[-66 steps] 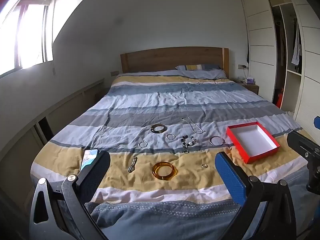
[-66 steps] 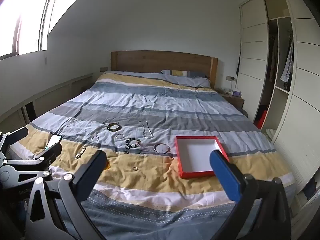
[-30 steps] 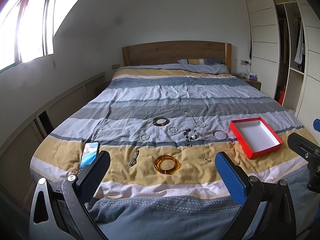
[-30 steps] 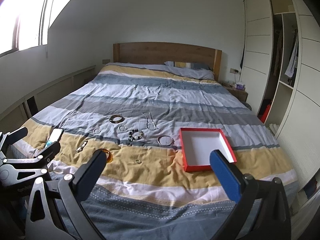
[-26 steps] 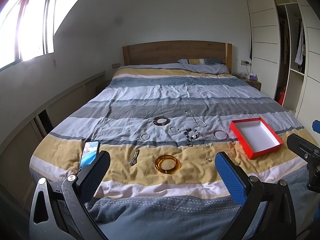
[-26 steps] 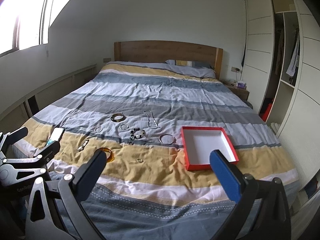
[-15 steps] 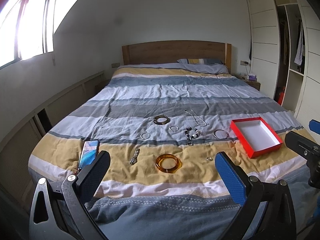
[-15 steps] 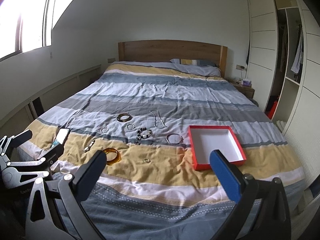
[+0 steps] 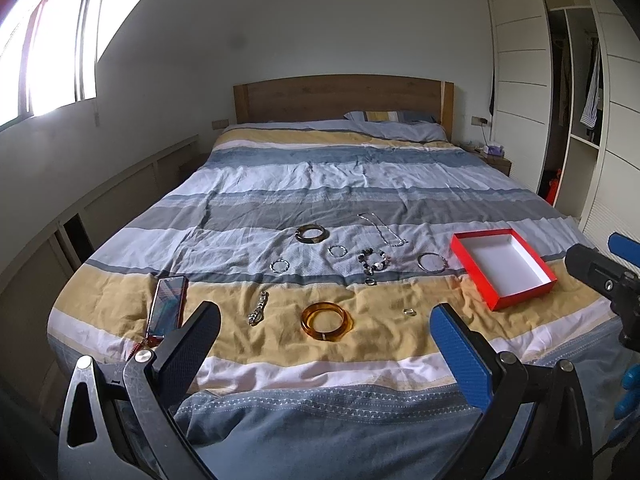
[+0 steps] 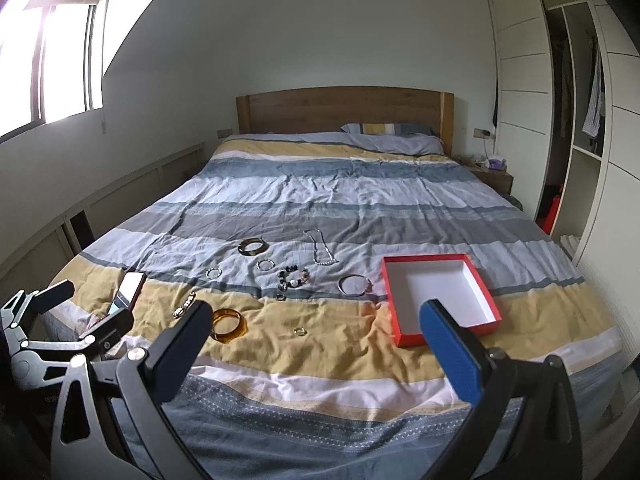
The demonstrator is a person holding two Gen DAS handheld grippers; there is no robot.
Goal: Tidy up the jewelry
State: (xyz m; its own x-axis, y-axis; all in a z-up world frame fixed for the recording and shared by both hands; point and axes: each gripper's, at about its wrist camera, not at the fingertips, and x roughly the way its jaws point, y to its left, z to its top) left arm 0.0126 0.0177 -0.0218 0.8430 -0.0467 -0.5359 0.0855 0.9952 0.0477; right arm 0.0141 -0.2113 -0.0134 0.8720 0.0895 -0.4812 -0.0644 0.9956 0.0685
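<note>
Several pieces of jewelry lie on the striped bed cover: an amber bangle point(image 9: 326, 321) point(image 10: 228, 324), a dark bangle point(image 9: 310, 233) point(image 10: 253, 247), a chain bracelet point(image 9: 258, 308), a small ring point(image 9: 409, 312) point(image 10: 300, 331), a beaded bracelet point(image 9: 374, 260) point(image 10: 294, 275), a silver bangle point(image 9: 432, 263) point(image 10: 354, 285) and a necklace point(image 9: 382, 230) point(image 10: 322, 248). An empty red box point(image 9: 502, 266) point(image 10: 438, 298) sits to their right. My left gripper point(image 9: 324, 332) is open and empty, short of the bed's foot. My right gripper point(image 10: 316, 334) is open and empty too.
A phone point(image 9: 167, 304) point(image 10: 126, 292) lies at the bed's left front corner. A low wall ledge runs along the left; a wardrobe point(image 9: 560, 120) stands at the right. A nightstand point(image 10: 494, 176) is beside the wooden headboard point(image 9: 342, 96).
Both grippers have drifted slightly, the right one shifting left so the box and jewelry sit further right in its view. Both stay open; nothing on the bed moved.
</note>
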